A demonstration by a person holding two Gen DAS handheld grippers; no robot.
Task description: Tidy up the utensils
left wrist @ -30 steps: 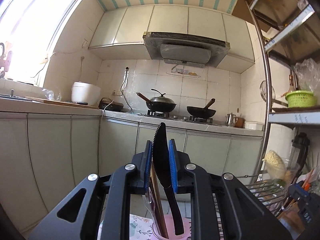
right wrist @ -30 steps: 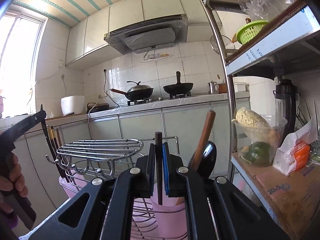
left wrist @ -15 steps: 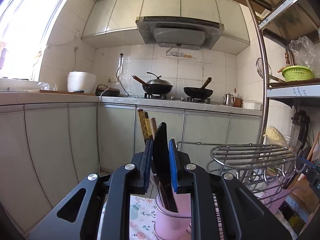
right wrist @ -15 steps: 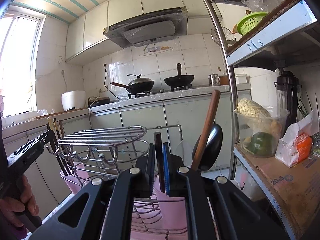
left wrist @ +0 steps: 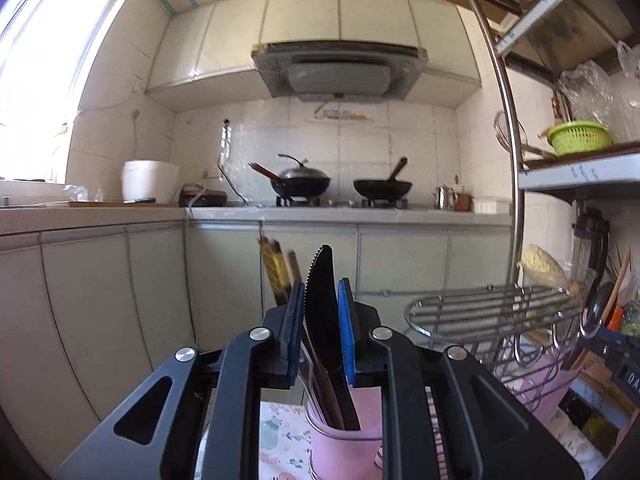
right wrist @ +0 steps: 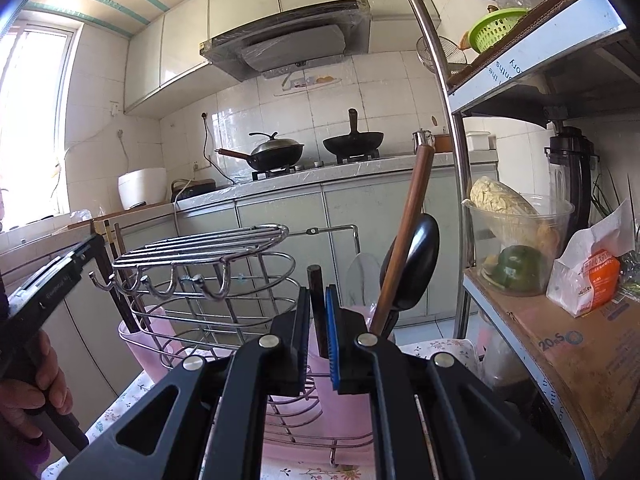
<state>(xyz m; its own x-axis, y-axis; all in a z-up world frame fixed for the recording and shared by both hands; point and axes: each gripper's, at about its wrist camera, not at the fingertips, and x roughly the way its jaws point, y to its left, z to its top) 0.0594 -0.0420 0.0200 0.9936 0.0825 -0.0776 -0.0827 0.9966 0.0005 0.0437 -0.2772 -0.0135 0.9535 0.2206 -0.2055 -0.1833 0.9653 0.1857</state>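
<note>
Home kitchen. Gas stove (left wrist: 344, 201) set into long counter (left wrist: 248, 213), lidded wok (left wrist: 301, 184) and second black pan (left wrist: 382, 187) placed on burners. Range hood (left wrist: 339, 68) mounted above, cream wall cabinets (left wrist: 304, 20) alongside. White tiled wall (left wrist: 400, 148) seen behind stove. White rice cooker (left wrist: 149, 181) stood on counter near bright window (left wrist: 44, 64). Metal shelving rack (right wrist: 532, 64) loaded with green basket (right wrist: 496, 29), vegetables in clear tub (right wrist: 516, 240), blender (right wrist: 570, 176). Wire dish rack (right wrist: 208, 272) and pink utensil cups (left wrist: 344, 436) shown in foreground.

Two woks (left wrist: 301, 185) on the stove; green basket (left wrist: 579, 137) shelved.
</note>
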